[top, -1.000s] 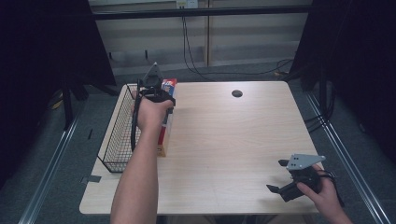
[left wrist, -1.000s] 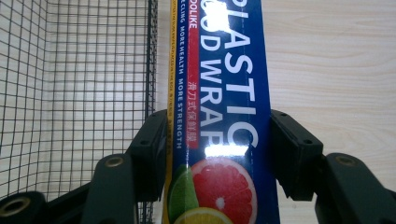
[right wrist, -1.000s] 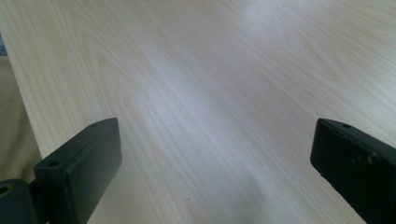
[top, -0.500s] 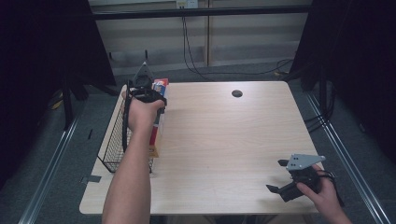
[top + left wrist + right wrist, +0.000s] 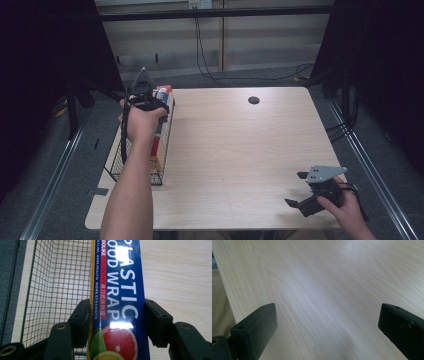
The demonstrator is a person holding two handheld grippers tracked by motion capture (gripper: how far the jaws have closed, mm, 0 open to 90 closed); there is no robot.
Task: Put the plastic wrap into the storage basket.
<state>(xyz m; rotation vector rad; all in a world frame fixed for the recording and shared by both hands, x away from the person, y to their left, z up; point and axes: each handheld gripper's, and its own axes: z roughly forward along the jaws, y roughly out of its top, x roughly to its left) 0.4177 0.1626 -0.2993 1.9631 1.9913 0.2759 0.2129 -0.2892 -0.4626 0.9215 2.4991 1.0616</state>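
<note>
While the right claw [image 5: 302, 190] is held open above the surface [image 5: 240, 150], a plastic wrap box [image 5: 120, 302] is gripped by the left claw [image 5: 117, 320] beside the wire basket [image 5: 55, 290].

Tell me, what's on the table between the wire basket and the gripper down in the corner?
Nothing. In the high view, only bare wooden table stretches between the wire basket and the right gripper.

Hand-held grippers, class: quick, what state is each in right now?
Left hand-held gripper: shut on the plastic wrap box.
Right hand-held gripper: open, holding nothing.
</note>
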